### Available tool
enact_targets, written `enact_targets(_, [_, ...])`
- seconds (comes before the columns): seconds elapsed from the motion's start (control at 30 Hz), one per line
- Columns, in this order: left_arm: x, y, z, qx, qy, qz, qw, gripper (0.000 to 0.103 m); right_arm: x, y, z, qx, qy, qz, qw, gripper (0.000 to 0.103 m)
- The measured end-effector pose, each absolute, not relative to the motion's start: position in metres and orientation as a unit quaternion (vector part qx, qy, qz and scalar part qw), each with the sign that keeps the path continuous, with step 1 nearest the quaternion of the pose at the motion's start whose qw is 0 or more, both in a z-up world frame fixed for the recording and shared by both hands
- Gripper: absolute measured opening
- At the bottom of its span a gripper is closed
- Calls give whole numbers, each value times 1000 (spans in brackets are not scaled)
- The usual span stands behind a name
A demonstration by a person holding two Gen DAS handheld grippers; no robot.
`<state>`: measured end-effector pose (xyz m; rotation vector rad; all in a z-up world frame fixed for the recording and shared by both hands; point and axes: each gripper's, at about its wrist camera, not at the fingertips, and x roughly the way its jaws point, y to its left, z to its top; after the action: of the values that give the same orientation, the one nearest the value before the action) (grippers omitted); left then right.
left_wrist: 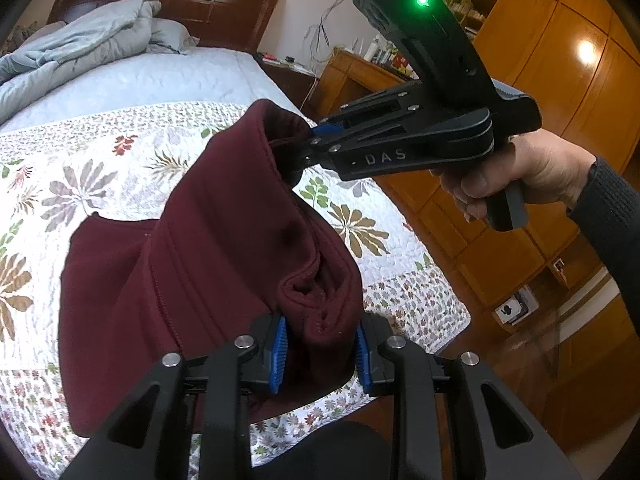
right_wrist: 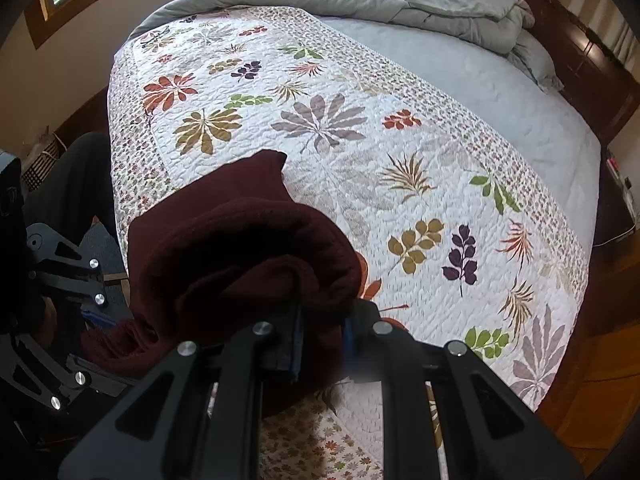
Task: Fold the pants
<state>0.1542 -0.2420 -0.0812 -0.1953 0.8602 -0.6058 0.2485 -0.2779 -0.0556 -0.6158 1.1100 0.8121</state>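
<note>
1. Left gripper (left_wrist: 320,354) is clamping a bunched hem of the maroon pants (left_wrist: 208,264) between its blue pads (left_wrist: 279,354), nearest the camera.
2. Right gripper (right_wrist: 320,350) is pinching another fold of the same pants, fabric bulging over its fingers.
3. Pants are hanging lifted between both grippers, far end trailing on the floral quilt (right_wrist: 360,128) at the bed's foot.
4. Judged step: carrying the held edge over for a fold, midway.
5. Next move is calling for lowering both corners evenly onto the lying part, then letting go.
6. Grey duvet (right_wrist: 420,4) is lying bunched by the headboard (left_wrist: 192,4), well apart.
</note>
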Motion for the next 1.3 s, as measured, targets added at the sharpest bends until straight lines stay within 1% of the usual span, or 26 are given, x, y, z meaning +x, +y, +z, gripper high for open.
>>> enact_targets(0.27, [159,-262,-102,-81,429,-286,853,27,248,-295,-79,-280,506,371,727,15])
enact_targets(0.97, [172,-296,-152,-47,464,-273,842,28,255,-343,-140,-234,529,374,725,18])
enact_targets(1.0, [172,-297,-153,-41,466,-273,841,29,255,-345,-142,-230,532,372,725,19])
enact_targets(1.03, [171,-299,-154,-37,466,-273,841,31,255,-347,-144,-226,535,368,726,24])
enact_targets(1.07, [171,-300,-155,-37,466,-277,839,38,255,-351,-146,-220,541,360,728,31])
enact_targets(1.1, [169,-300,-154,-40,466,-286,837,49,257,-357,-148,-205,552,345,731,38])
enact_targets(1.13, [166,-299,-153,-45,465,-298,832,53,259,-366,-150,-184,567,325,734,57])
enact_targets(1.17, [164,-298,-152,-49,465,-308,829,59,262,-377,-153,-155,586,299,737,67])
enact_targets(1.2, [159,-295,-148,-53,462,-313,828,65,265,-395,-155,-106,604,267,743,68])
enact_targets(1.27, [152,-284,-140,-64,458,-324,825,72,262,-425,-158,-21,624,233,745,71])
enact_targets(1.3, [149,-271,-134,-78,459,-336,819,73,255,-444,-160,43,630,224,743,72])
